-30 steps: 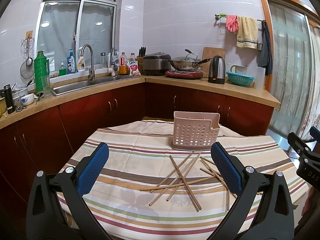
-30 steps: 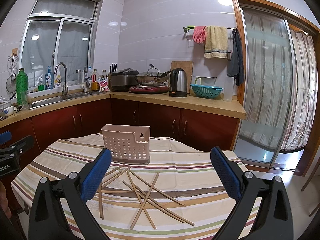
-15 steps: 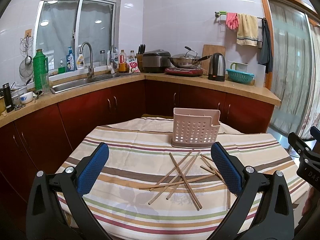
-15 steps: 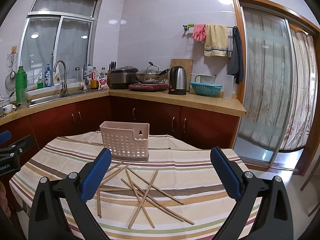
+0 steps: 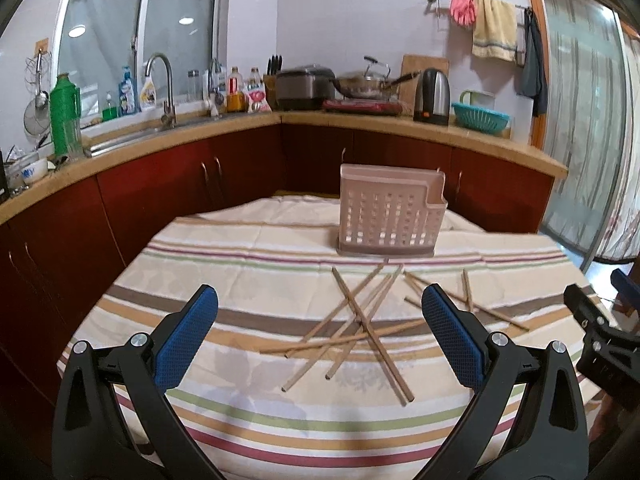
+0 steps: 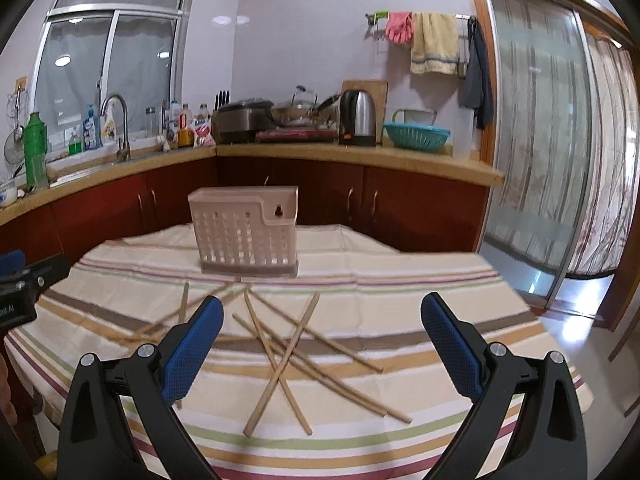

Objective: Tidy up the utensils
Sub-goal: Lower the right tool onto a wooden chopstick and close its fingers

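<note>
Several wooden chopsticks (image 5: 362,322) lie crossed in a loose pile on the striped tablecloth (image 5: 240,280); they also show in the right wrist view (image 6: 288,344). A pink perforated utensil holder (image 5: 390,216) stands upright behind them, and it shows in the right wrist view (image 6: 246,234) too. My left gripper (image 5: 320,320) is open and empty above the near part of the pile. My right gripper (image 6: 322,328) is open and empty, also over the chopsticks. The right gripper's body shows at the right edge of the left wrist view (image 5: 600,344).
The round table's near edge (image 5: 320,460) curves just below the grippers. Red kitchen cabinets (image 5: 160,192) and a worktop with sink, kettle (image 5: 432,96) and pots stand behind the table. A glass sliding door (image 6: 552,140) is at the right.
Both grippers have moved forward and lower toward the chopsticks and holder, which look larger now. Both stay open. The chopsticks and holder have not moved.
</note>
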`<action>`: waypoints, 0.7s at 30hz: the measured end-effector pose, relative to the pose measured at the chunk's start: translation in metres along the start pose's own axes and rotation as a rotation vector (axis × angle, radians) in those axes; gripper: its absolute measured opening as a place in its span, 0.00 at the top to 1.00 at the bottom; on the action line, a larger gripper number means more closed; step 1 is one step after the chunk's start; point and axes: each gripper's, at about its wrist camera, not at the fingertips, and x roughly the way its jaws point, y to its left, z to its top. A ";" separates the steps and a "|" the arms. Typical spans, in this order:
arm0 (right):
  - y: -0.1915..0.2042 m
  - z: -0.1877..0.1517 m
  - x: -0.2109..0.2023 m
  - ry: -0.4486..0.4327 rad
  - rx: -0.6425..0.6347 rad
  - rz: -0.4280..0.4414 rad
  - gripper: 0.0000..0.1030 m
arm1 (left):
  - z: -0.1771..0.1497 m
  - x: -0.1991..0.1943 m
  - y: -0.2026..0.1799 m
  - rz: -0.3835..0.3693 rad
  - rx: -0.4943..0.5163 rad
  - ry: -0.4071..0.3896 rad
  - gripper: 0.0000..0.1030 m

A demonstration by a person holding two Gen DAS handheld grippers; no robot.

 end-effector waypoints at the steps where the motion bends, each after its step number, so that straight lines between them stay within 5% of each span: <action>1: 0.001 -0.007 0.005 0.012 0.002 0.004 0.06 | -0.002 0.004 -0.001 0.002 0.004 0.008 0.03; 8: 0.009 -0.040 0.024 0.074 -0.006 0.051 0.10 | -0.021 0.024 0.003 0.019 -0.001 0.078 0.03; 9: 0.011 -0.044 0.027 0.086 -0.009 0.059 0.13 | -0.023 0.026 0.005 0.021 -0.004 0.084 0.03; 11: 0.014 -0.053 0.034 0.118 -0.019 0.079 0.38 | -0.026 0.028 0.007 0.028 -0.007 0.093 0.03; 21: 0.029 -0.087 0.063 0.254 -0.055 0.137 0.55 | -0.035 0.043 0.007 0.022 -0.004 0.130 0.03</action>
